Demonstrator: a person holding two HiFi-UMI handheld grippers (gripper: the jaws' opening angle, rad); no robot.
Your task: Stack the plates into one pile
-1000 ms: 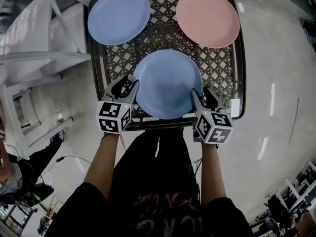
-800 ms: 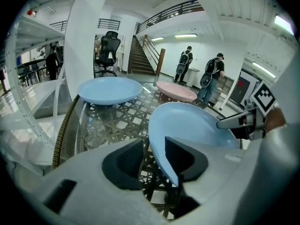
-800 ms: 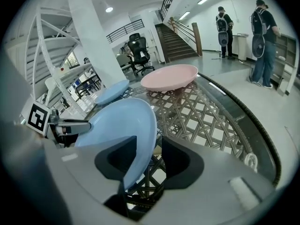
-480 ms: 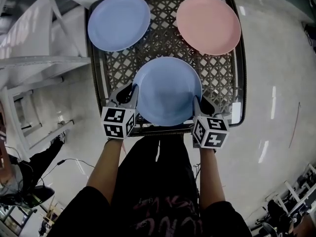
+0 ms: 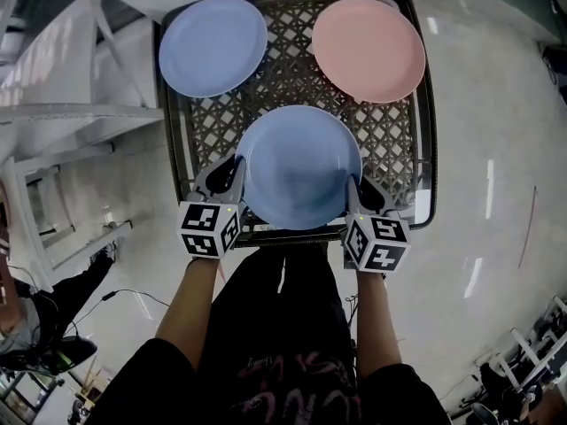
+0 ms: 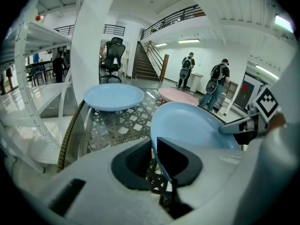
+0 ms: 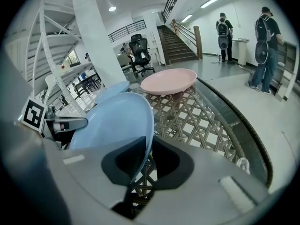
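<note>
Three plates lie on a woven lattice table (image 5: 292, 87). A blue plate (image 5: 213, 45) sits far left and a pink plate (image 5: 368, 49) far right. The near blue plate (image 5: 299, 166) is in the middle front. My left gripper (image 5: 237, 177) holds its left rim and my right gripper (image 5: 350, 189) its right rim. Both pairs of jaws have just been closing, and each now pinches the thin rim. In the left gripper view the rim (image 6: 157, 139) runs between the left gripper's pads (image 6: 154, 149). The right gripper view shows the same for the right gripper (image 7: 145, 153) on the near blue plate (image 7: 117, 121).
The table has a raised dark rim (image 5: 431, 122) all round. A white metal rack (image 5: 53, 104) stands to the left. Glossy floor (image 5: 496, 149) lies to the right. Two people (image 6: 218, 83) stand far off by a staircase, and an office chair (image 7: 140, 50) is behind the table.
Both grippers' jaws have narrowed from wide open onto the near blue plate's rims. The hands have stayed at the plate's two sides.
</note>
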